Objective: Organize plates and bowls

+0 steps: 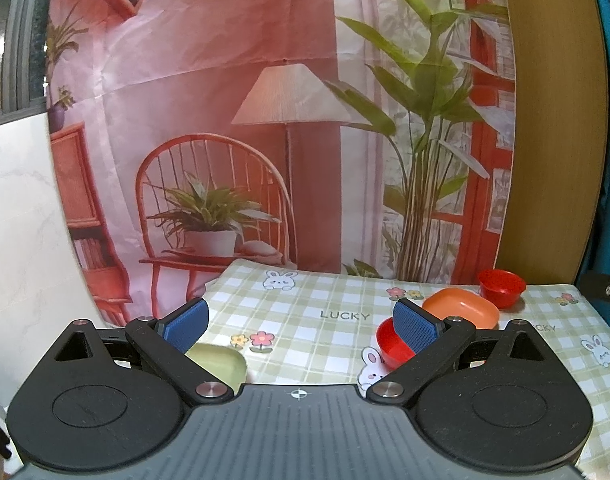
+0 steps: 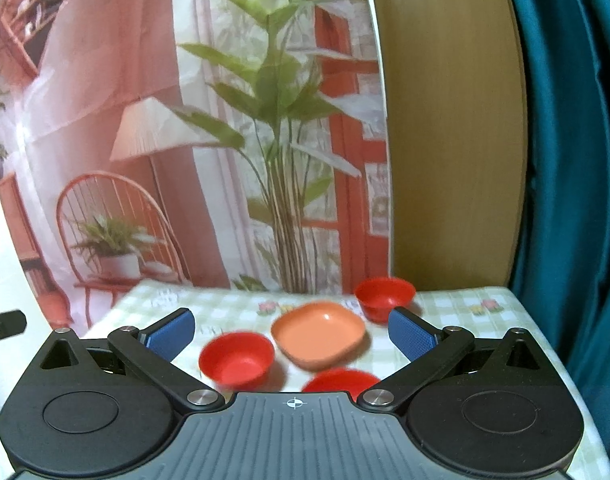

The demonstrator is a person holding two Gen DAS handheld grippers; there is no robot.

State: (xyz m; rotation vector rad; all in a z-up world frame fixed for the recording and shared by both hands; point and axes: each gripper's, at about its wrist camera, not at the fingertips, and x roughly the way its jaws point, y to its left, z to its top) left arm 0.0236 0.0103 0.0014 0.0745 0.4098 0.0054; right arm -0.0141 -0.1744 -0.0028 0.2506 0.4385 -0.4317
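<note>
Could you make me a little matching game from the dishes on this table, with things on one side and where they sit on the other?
Things:
1. orange plate
2. pale green plate
3. far red bowl
4. tablecloth

Descriptions:
A. checked, printed with rabbits and flowers
B. at the back of the table, near the wooden panel
C. in the middle, between red bowls
D. beside the left gripper's left finger

Pairs: 1-C, 2-D, 3-B, 4-A

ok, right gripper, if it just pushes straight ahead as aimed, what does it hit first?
Probably the orange plate: it sits between the open fingers of the right gripper, dead ahead. The near red bowl lies closer but low, likely passing underneath. Depth is uncertain.
</note>
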